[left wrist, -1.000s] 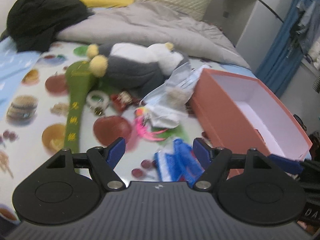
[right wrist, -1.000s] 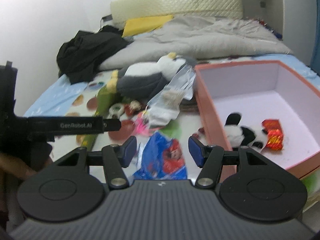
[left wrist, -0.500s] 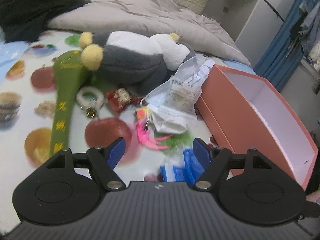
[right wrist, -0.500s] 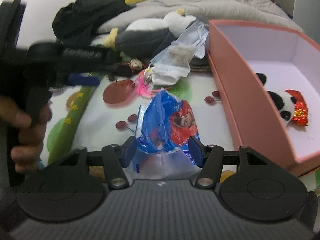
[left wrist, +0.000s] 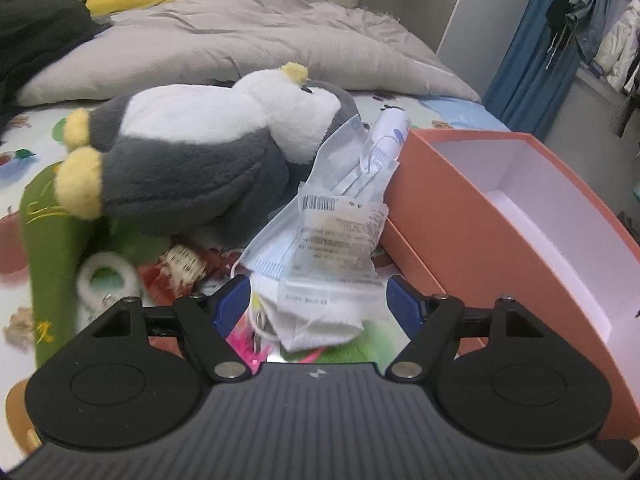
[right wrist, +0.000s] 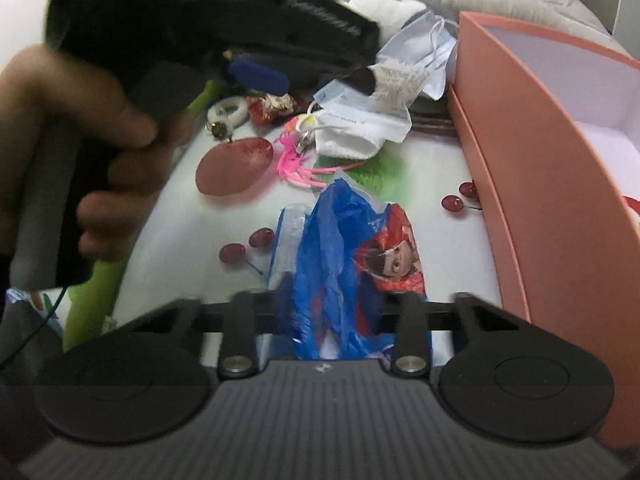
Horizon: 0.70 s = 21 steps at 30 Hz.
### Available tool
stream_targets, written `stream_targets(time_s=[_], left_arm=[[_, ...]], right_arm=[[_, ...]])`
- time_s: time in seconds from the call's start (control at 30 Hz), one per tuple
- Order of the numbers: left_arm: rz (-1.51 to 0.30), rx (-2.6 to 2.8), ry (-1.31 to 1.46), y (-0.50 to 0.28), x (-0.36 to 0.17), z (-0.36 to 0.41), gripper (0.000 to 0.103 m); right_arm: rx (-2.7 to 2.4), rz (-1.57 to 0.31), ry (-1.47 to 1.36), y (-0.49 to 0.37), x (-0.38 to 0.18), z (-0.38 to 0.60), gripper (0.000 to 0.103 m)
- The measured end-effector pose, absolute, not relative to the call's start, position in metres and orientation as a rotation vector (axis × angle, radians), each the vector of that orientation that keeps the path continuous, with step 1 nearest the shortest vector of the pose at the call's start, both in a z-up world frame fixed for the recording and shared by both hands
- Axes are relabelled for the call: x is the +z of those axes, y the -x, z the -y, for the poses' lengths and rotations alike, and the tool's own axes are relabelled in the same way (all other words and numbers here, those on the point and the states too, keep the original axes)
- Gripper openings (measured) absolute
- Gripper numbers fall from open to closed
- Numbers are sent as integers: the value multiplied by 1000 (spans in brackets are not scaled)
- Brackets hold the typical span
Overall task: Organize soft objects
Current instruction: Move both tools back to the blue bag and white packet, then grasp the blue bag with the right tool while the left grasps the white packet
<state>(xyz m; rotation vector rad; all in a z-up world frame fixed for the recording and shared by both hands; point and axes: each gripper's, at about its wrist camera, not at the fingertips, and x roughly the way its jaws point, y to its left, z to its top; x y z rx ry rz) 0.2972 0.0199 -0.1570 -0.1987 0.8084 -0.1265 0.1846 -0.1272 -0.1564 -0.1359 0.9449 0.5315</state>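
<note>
My left gripper (left wrist: 318, 300) is open, its jaws on either side of a pile of face masks and a labelled clear packet (left wrist: 332, 256); the pile also shows in the right wrist view (right wrist: 372, 120). A grey and white penguin plush (left wrist: 192, 156) lies just behind it. My right gripper (right wrist: 332, 304) is open, low over a crumpled blue and red plastic bag (right wrist: 344, 264) that lies between its jaws. The orange box (left wrist: 500, 236) stands open to the right of both; its wall shows in the right wrist view (right wrist: 516, 184).
A green stuffed strip (left wrist: 52, 248), a white ring (left wrist: 104, 280), a red wrapped trinket (left wrist: 184, 268) and a pink tassel (right wrist: 296, 160) lie on the fruit-print sheet. A grey duvet (left wrist: 248, 40) and black clothes (left wrist: 36, 32) lie behind. The hand-held left gripper body (right wrist: 224, 24) fills the right view's upper left.
My left gripper moved forward to the mask pile. My right gripper came down and forward over the blue bag, which now lies between its jaws.
</note>
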Motion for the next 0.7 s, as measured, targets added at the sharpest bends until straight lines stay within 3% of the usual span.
stream_targets(time_s=[0.13, 0.53, 0.63, 0.7], left_arm=[[-814, -148, 192, -319, -165, -15, 82], [-826, -144, 122, -357, -180, 4, 82], [-839, -136, 119, -361, -185, 4, 80], [-844, -133, 116, -362, -187, 4, 72]], right_arm=[[510, -920, 125, -189, -154, 129, 16], [501, -918, 68, -203, -157, 137, 16], [500, -914, 57, -205, -159, 139, 16], [499, -914, 53, -206, -160, 140, 16]])
